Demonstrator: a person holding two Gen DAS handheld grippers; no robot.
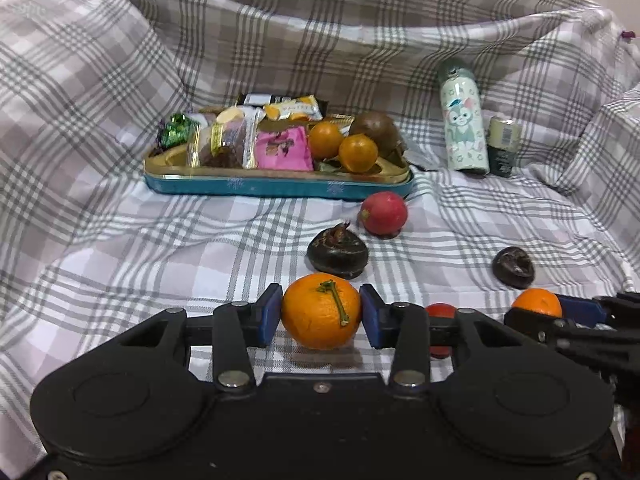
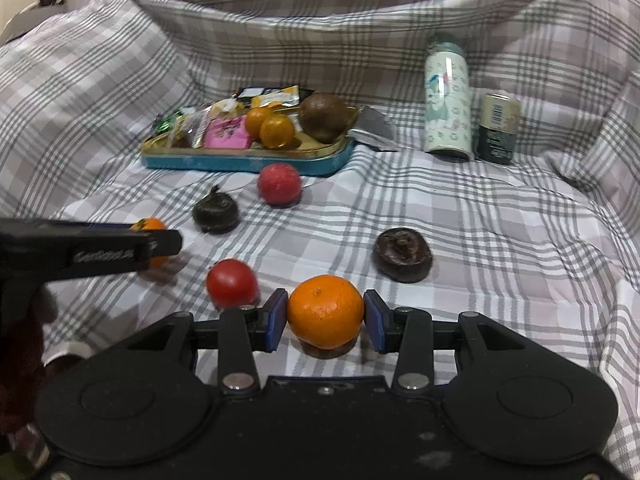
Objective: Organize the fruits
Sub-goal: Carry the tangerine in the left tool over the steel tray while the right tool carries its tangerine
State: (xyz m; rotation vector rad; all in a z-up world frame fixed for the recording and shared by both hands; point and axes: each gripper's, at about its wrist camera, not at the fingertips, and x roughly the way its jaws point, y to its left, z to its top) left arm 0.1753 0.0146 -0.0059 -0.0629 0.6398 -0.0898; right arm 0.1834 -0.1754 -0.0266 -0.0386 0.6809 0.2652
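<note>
My left gripper [image 1: 321, 314] is shut on a stemmed orange [image 1: 316, 320], with both blue pads against its sides, low over the checked cloth. In the right wrist view that orange [image 2: 149, 225] peeks out from behind the left gripper's dark finger [image 2: 120, 250]. My right gripper [image 2: 325, 318] is shut on a second orange [image 2: 325, 308], just above its own shadow. A blue tin tray [image 1: 280, 188] at the back holds snack packets, two small oranges [image 1: 357, 153] and a brown fruit [image 1: 374, 128]. Loose on the cloth are a red fruit [image 1: 383, 213], a small red tomato [image 2: 231, 282] and two dark water chestnuts [image 1: 338, 253] [image 1: 513, 266].
A patterned bottle [image 1: 464, 120] and a small green can [image 1: 505, 146] stand at the back right. Rumpled folds of checked cloth [image 1: 120, 80] rise behind and to both sides. A crumpled foil wrapper [image 2: 374, 128] lies beside the tray's right end.
</note>
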